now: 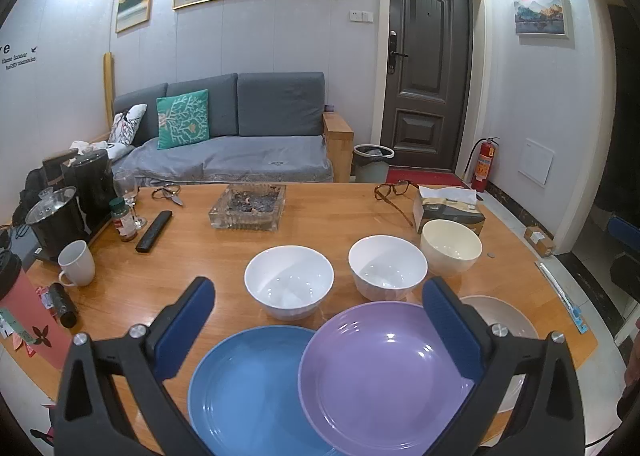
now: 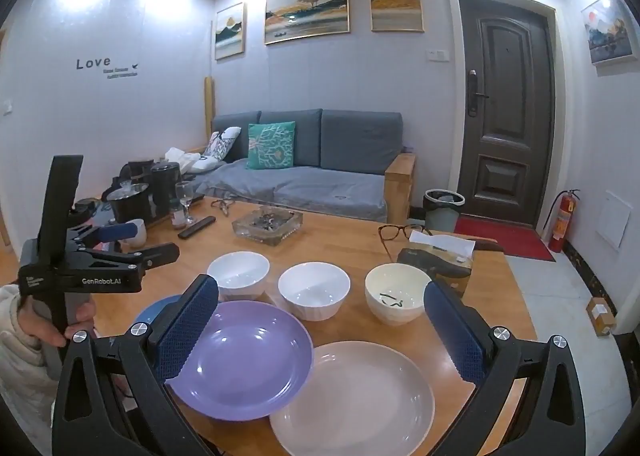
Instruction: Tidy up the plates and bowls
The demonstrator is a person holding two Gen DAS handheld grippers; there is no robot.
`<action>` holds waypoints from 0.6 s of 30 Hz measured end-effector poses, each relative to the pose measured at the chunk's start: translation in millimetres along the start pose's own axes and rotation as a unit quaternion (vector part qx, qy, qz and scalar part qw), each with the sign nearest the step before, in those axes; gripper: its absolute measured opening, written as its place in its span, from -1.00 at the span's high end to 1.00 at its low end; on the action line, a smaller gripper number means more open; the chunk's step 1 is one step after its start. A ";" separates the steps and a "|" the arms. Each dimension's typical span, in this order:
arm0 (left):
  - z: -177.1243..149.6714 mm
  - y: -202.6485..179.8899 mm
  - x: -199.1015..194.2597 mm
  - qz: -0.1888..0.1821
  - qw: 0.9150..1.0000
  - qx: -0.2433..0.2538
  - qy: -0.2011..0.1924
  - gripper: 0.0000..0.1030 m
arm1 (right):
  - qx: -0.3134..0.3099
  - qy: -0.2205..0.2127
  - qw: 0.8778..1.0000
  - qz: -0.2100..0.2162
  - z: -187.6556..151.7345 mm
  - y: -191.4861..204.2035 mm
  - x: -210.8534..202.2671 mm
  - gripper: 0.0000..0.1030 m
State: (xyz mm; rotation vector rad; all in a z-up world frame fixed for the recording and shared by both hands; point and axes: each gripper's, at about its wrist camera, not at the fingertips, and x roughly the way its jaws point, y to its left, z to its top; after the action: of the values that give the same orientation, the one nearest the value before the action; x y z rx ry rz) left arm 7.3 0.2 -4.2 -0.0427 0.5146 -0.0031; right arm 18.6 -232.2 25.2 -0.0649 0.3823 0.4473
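left gripper [image 1: 318, 304] spread, above plates, grips nothing | right gripper [image 2: 320, 306] spread, holds nothing | purple plate [image 1: 384, 376] overlaps blue plate [image 1: 244, 396] on its left and pink plate [image 2: 352, 396] on its right | three bowls [image 1: 386, 272] just behind purple plate, on table [image 1: 328, 211]

Three round ceramic bowls, two white [image 2: 238, 274] [image 2: 313, 295] and one cream [image 2: 397, 298], are standing upright behind the glossy purple plate [image 2: 244, 360], which is being flanked by a blue plate [image 1: 248, 392] and a pink plate [image 2: 356, 396].
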 end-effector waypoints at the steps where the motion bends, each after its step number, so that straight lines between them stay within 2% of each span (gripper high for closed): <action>1: -0.2 0.3 0.3 0.000 1.000 0.000 -0.001 -0.99 | 0.000 -0.001 1.000 0.000 -0.3 0.0 -1.0 -0.98; 18: -1.5 0.2 -1.2 -0.002 1.000 0.001 -0.006 -0.99 | 0.006 0.000 1.000 -0.004 -1.8 0.5 -4.0 -0.98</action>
State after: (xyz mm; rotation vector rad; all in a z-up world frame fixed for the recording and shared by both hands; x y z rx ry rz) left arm 5.4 0.4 -5.0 -0.0424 0.5032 -0.0070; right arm 14.4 -233.7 25.1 -0.0548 0.3837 0.4375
